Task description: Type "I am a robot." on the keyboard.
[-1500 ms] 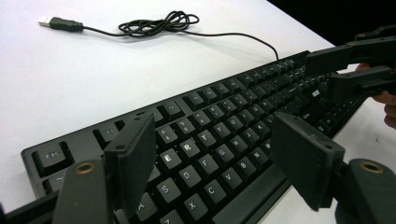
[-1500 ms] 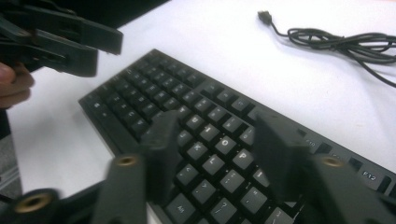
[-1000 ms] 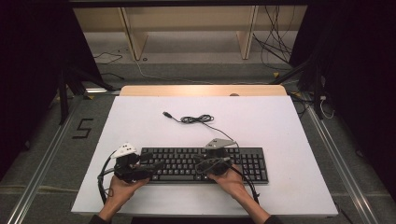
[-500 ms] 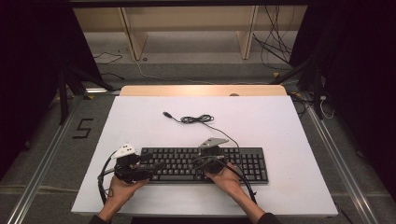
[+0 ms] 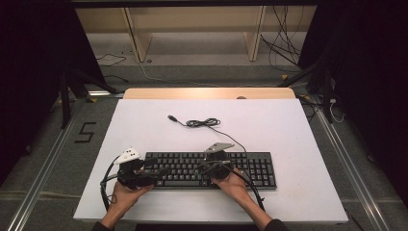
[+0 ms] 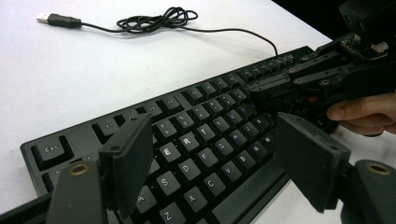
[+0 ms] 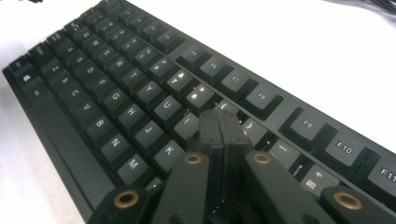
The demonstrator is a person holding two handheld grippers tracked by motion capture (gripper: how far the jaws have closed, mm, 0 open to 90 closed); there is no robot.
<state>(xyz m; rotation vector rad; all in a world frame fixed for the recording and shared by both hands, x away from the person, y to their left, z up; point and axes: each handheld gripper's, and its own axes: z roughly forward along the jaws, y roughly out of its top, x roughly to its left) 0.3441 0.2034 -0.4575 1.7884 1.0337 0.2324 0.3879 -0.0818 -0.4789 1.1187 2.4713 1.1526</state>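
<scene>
The black keyboard lies low in the middle of the high view, on the white table, its cable coiled just above it and the USB plug lying loose. The right gripper has dipped a touch since a second ago and now pokes its pinched-together jaws, gripping nothing, at the keys around O and K; typing by prodding, I'd say. The left gripper holds over the keyboard's left end, jaws spread wide and empty.
</scene>
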